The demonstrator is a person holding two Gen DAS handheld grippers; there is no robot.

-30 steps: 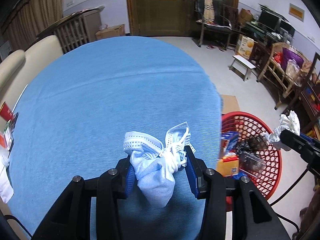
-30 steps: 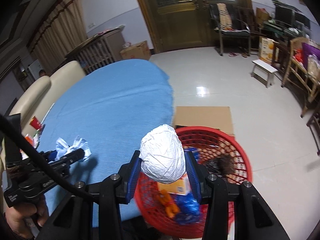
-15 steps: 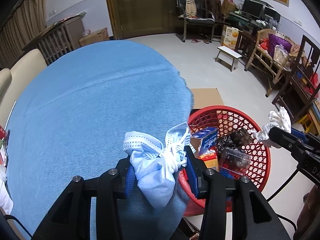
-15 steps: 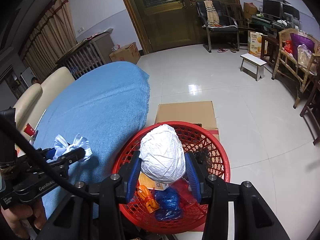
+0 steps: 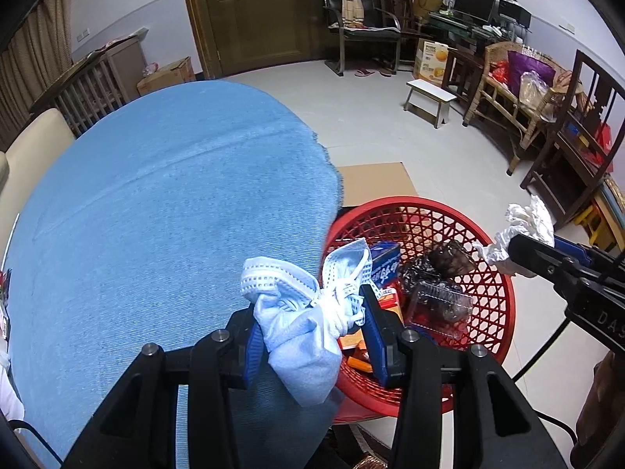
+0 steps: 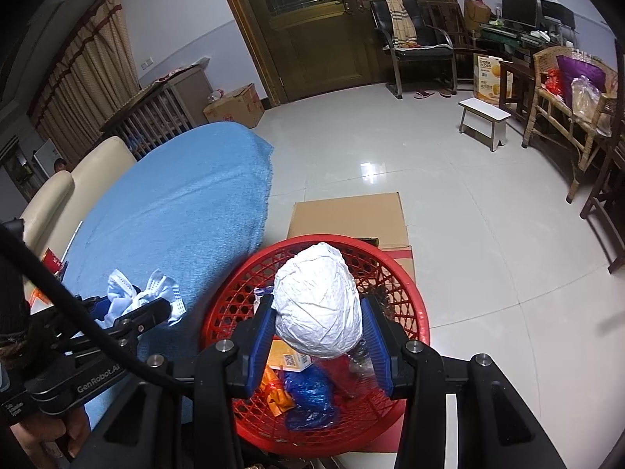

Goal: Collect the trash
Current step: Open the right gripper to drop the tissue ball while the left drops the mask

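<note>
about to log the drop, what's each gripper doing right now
Left tongs: closed on the bunched pale blue face masks.
Right tongs: closed on the white crumpled paper ball.

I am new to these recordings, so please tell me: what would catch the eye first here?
The red basket of trash on the floor beside the blue table. The right gripper holds a white paper ball over it, and the left gripper holds a crumpled face mask at the table's edge.
</note>
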